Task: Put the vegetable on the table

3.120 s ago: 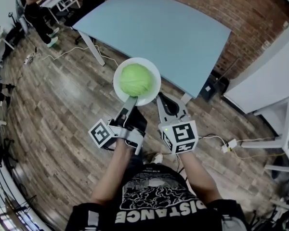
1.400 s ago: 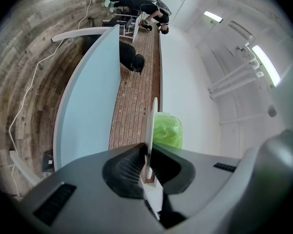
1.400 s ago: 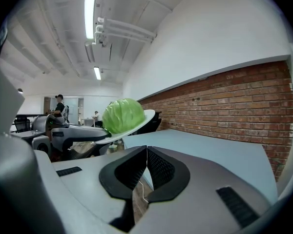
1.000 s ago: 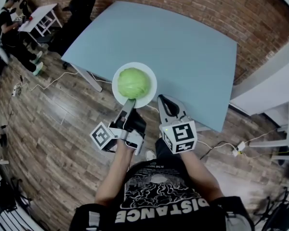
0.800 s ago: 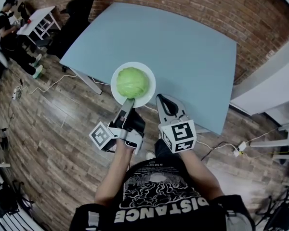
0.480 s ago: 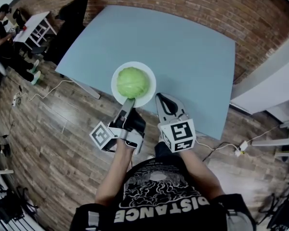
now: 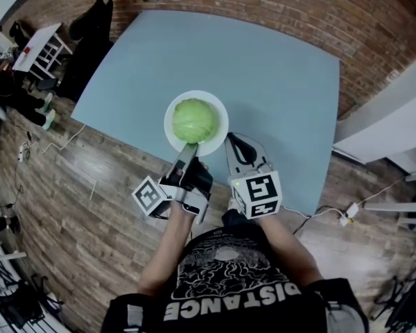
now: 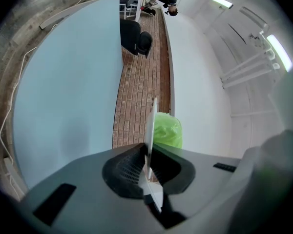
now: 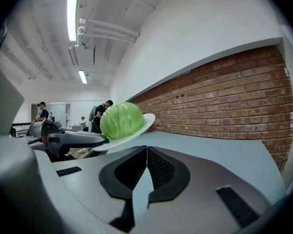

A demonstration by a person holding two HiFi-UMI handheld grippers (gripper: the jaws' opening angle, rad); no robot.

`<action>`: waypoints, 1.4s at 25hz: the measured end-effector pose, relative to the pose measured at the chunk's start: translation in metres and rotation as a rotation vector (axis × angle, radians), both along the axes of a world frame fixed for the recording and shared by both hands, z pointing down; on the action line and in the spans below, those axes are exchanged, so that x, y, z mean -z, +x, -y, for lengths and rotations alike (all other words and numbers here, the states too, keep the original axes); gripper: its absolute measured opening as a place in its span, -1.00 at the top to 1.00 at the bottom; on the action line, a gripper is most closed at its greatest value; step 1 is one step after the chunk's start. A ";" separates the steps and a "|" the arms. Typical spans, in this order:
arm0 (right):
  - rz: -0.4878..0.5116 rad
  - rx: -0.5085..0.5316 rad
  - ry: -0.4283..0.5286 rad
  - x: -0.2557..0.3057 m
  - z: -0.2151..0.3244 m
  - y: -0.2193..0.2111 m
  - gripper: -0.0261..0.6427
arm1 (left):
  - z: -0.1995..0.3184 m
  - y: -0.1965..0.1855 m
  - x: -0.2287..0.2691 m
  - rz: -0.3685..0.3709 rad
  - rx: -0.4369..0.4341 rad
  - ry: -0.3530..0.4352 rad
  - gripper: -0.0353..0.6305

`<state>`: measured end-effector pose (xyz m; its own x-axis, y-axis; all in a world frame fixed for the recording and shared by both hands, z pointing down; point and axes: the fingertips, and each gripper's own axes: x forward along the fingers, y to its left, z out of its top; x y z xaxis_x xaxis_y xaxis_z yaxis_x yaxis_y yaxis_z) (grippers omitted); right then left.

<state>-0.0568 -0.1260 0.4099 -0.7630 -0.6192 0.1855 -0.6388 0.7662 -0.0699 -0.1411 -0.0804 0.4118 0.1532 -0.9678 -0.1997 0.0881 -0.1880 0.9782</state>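
Note:
A round green cabbage [image 7: 194,120] rests on a white plate [image 7: 218,139]. My left gripper [image 7: 189,146] is shut on the plate's near rim and holds it over the near edge of the light blue table [image 7: 263,61]. In the left gripper view the plate [image 8: 150,123] shows edge-on between the jaws, with the cabbage [image 8: 168,130] behind it. My right gripper [image 7: 230,140] is shut and empty, just right of the plate. In the right gripper view the cabbage [image 9: 121,120] and the plate [image 9: 142,123] hang to the left, above the table top [image 9: 224,152].
A brick wall [image 7: 277,5] runs behind the table. A white surface [image 7: 388,123] stands at the right. A dark chair [image 7: 87,40] and a small white desk [image 7: 35,47] with people are at the far left. Cables [image 7: 333,217] lie on the wood floor.
The table has come nearer in the head view. The plate with the cabbage, still held by the left gripper, has moved from over the floor to over the table's near edge.

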 end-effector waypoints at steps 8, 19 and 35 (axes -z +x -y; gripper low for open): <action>0.004 -0.053 0.002 -0.004 0.027 0.010 0.89 | 0.026 0.005 -0.008 0.006 -0.027 -0.015 0.83; 0.003 -0.103 -0.031 -0.016 0.061 0.029 0.89 | 0.065 0.017 -0.026 0.013 -0.074 -0.036 0.83; -0.046 -0.346 -0.051 -0.034 0.099 0.027 0.89 | 0.123 0.000 -0.058 0.048 -0.319 -0.071 0.82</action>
